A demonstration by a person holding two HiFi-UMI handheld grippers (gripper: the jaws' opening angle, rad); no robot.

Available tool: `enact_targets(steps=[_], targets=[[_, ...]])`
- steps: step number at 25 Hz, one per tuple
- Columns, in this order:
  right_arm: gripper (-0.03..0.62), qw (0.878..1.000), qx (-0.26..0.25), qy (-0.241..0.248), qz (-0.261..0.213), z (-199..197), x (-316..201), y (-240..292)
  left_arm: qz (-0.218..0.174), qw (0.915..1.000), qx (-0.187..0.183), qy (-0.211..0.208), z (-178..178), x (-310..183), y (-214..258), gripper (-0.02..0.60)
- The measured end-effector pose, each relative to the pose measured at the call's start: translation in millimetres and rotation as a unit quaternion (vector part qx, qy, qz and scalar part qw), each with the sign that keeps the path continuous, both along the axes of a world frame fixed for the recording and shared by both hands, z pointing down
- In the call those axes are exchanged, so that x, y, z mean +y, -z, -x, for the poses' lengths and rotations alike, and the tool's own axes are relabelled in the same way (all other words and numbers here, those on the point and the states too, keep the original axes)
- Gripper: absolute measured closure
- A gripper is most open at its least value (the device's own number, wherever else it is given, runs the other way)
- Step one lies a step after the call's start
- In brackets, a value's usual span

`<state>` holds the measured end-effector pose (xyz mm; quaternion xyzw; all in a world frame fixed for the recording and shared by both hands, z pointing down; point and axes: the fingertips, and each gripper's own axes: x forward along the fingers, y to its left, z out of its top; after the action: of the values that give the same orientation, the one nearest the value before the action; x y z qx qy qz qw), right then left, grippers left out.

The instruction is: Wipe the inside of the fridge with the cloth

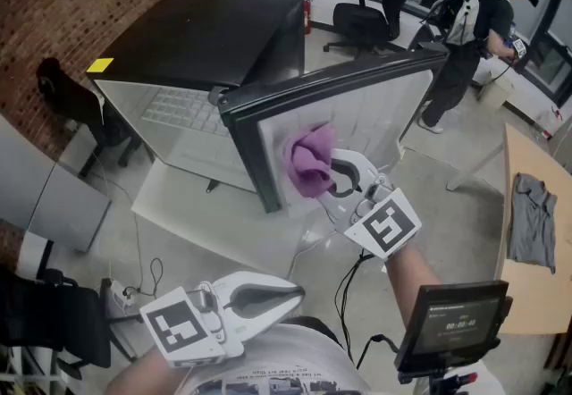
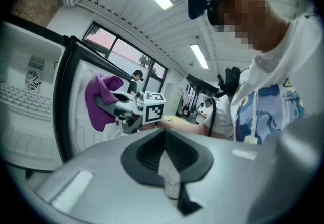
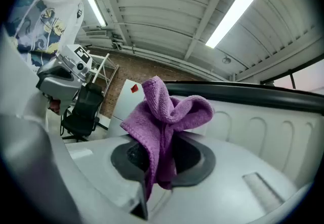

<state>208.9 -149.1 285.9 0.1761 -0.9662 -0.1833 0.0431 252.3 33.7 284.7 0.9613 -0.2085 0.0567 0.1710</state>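
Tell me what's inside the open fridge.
In the fridge: a white wire shelf and a round vent on white walls; no food shows. The door's black edge covers the right corner.

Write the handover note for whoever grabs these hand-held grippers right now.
Right hand-held gripper: shut on the purple cloth, held at the fridge door's inner panel.
Left hand-held gripper: shut, empty, low by the body.
Fridge stands open.
Done: cloth gripped and at the door.
Left: wipe the door panel and the cabinet interior; how much is already wiped cannot be told.
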Motion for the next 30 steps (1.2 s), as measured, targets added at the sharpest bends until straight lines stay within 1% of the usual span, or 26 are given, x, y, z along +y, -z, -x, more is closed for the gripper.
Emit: enact_targets(steps=[3, 6, 10, 15, 18, 22, 26, 30], targets=[[0.516, 1.0, 0.021, 0.013, -0.003, 15.0, 2.5, -10.5, 0.001, 0.9999, 0.002, 0.011, 4.3, 2.7, 0.5, 0.575], [0.516, 1.0, 0.018, 0.02, -0.006, 20.4, -1.3, -12.1, 0.003, 0.9998, 0.003, 0.019, 6.0, 3.3, -0.8, 0.575], [0.516, 1.0, 0.021, 0.012, -0.005, 14.2, -11.1, -15.0, 0.001, 0.9998, 0.0, 0.019, 3.5, 2.6, -1.0, 0.575], [0.516, 0.999, 0.032, -0.008, 0.01, -1.3, -28.6, -27.3, 0.003, 0.9999, 0.0, 0.012, -1.4, 0.1, -1.3, 0.575], [0.516, 0.999, 0.035, -0.025, 0.014, -14.9, -40.7, -33.9, 0.0, 1.0, -0.004, 0.005, -5.4, -1.7, -2.4, 0.575], [0.517, 0.997, 0.03, -0.061, 0.027, -41.3, -58.9, -43.8, -0.003, 0.9999, -0.009, -0.005, -11.0, 0.4, -3.3, 0.575], [0.516, 0.994, 0.031, -0.103, 0.036, -77.2, -83.4, -51.3, 0.001, 0.9999, -0.011, -0.012, -15.0, -0.8, -2.3, 0.575], [0.517, 0.986, 0.034, -0.152, 0.054, -117.1, -111.6, -65.7, 0.003, 0.9996, -0.014, -0.024, -21.5, -0.6, -4.0, 0.575]])
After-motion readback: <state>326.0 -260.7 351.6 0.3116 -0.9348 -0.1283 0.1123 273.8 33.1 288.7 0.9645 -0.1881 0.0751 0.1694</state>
